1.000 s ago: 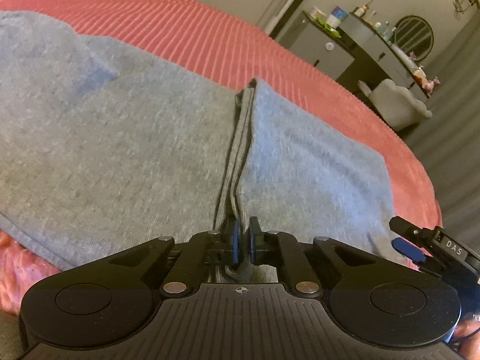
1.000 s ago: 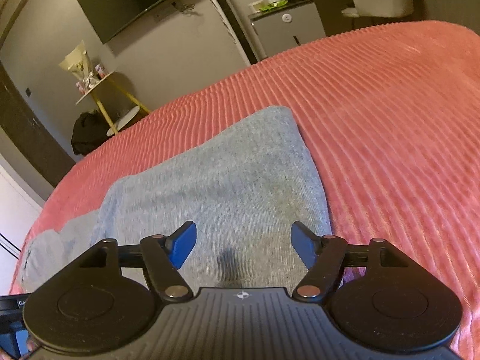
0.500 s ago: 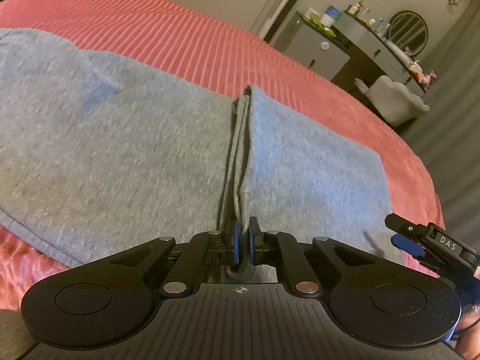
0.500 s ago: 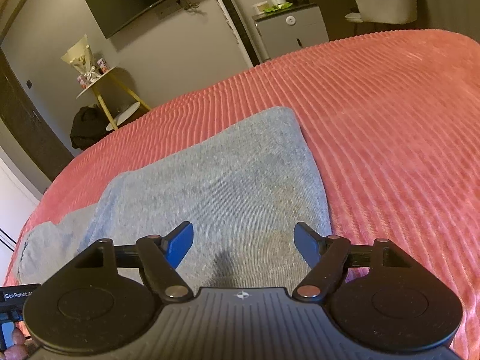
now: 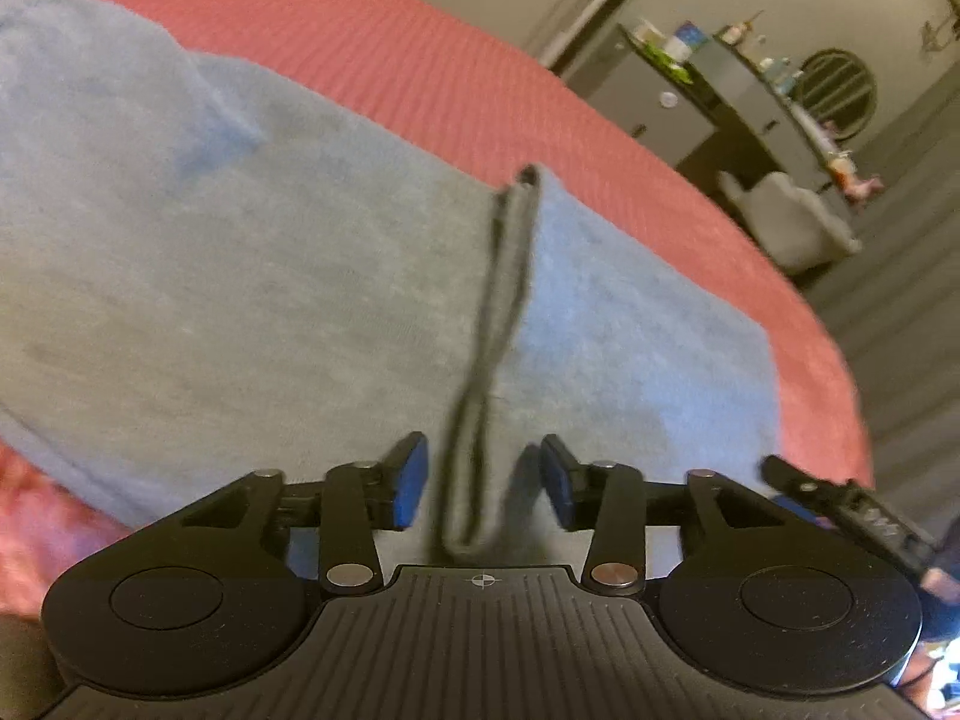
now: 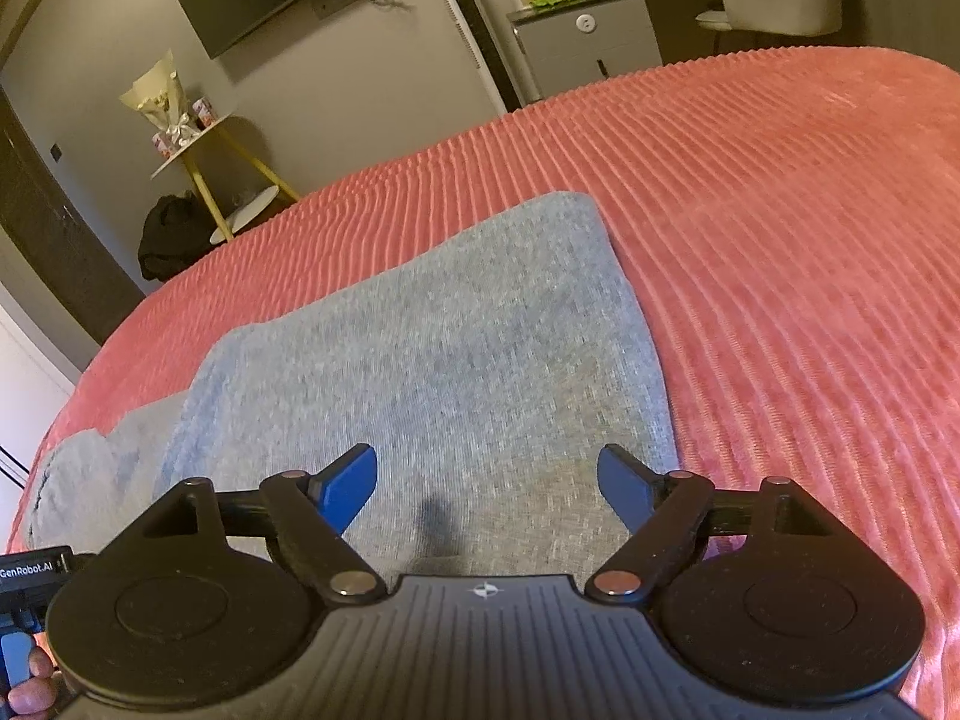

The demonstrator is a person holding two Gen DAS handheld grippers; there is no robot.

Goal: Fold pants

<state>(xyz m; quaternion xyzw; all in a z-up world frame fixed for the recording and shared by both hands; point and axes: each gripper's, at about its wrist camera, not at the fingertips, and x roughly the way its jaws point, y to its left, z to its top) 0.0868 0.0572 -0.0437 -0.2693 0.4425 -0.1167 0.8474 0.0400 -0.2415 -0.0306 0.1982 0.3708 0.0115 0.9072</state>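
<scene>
A red ribbed bedspread (image 6: 780, 228) carries the grey pants (image 6: 432, 348), lying folded flat near its front edge. The right gripper (image 6: 487, 483) hangs over them, jaws wide and opening, holding nothing. The left gripper (image 5: 480, 489) is opening too, a raised fold (image 5: 498, 324) of the pants between its parted pads, untouched.

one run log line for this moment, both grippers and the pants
left hand-held gripper: opening, pants edge between, pads clear | right hand-held gripper: opening, empty above pants | pants: folded, on bed cover
</scene>
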